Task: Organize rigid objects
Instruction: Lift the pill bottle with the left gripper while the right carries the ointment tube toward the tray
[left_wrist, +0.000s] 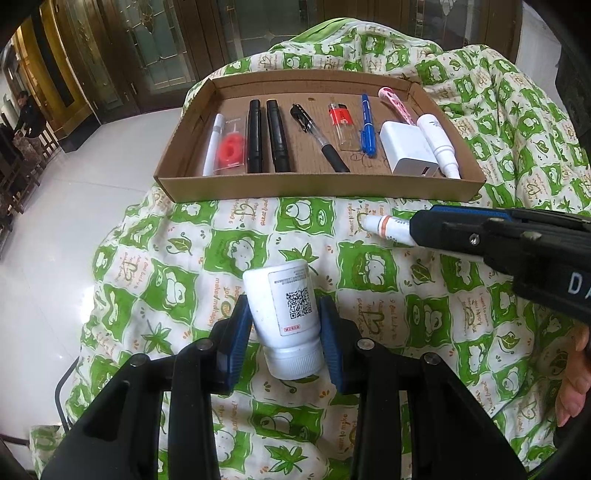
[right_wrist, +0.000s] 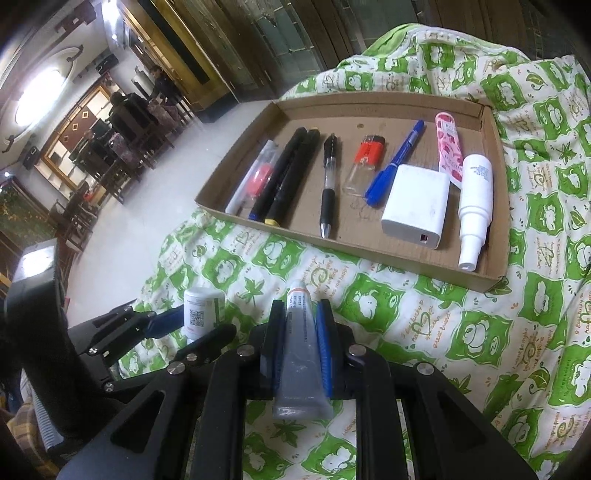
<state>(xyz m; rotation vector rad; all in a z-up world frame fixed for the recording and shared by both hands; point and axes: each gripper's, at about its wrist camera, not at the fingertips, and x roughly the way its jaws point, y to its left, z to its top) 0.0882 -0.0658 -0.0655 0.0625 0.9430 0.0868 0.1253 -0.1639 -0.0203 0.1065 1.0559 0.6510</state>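
Left tongs (left_wrist: 284, 328) pinch a white bottle (left_wrist: 286, 317), cap toward the camera, above the green-and-white quilt (left_wrist: 166, 280). Right tongs (right_wrist: 300, 332) pinch a small tube (right_wrist: 301, 343), its white cap pointing toward the cardboard tray (right_wrist: 406, 254). The tray rests on the quilt beyond both tongs. It holds, side by side, two black markers (left_wrist: 264, 136), a black pen (left_wrist: 319, 138), a lighter (left_wrist: 341, 123), a blue pen (left_wrist: 366, 125), a white charger (left_wrist: 408, 149) and a white spray bottle (left_wrist: 439, 144).
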